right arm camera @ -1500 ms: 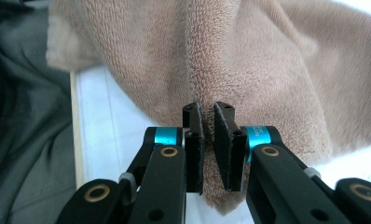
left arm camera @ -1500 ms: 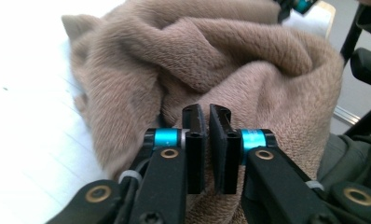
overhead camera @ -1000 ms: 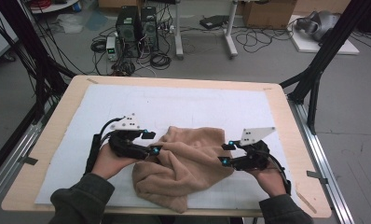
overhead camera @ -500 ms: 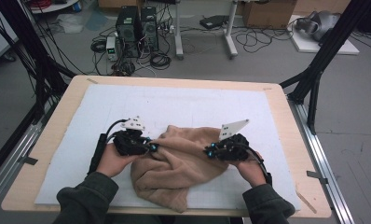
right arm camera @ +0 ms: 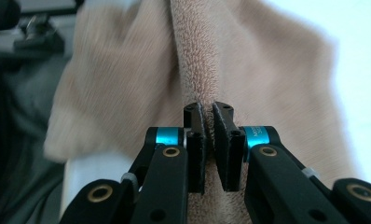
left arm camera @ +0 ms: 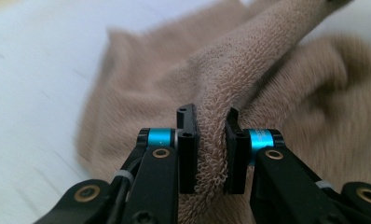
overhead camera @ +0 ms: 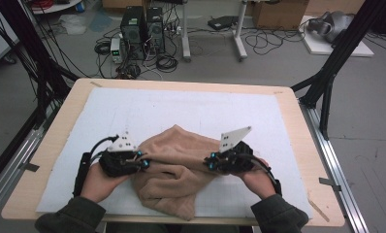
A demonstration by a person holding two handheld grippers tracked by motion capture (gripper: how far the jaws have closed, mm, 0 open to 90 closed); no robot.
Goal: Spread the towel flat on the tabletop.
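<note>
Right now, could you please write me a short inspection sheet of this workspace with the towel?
Surface: wooden table under a white mat; mat bare apart from the cloth.
Job's things: tan towel, crumpled at the near edge, a ridge of it drawn between the grippers.
Clutter: nothing seen on the table.
Grippers: left gripper shut on a thick fold of the towel; right gripper shut on a thinner fold. Both jaws have just been closing, with towel between them.
Cables: a black cable trails from the left gripper; floor cables beyond the table.
Surroundings: computer towers, cardboard box, black frame struts.
</note>
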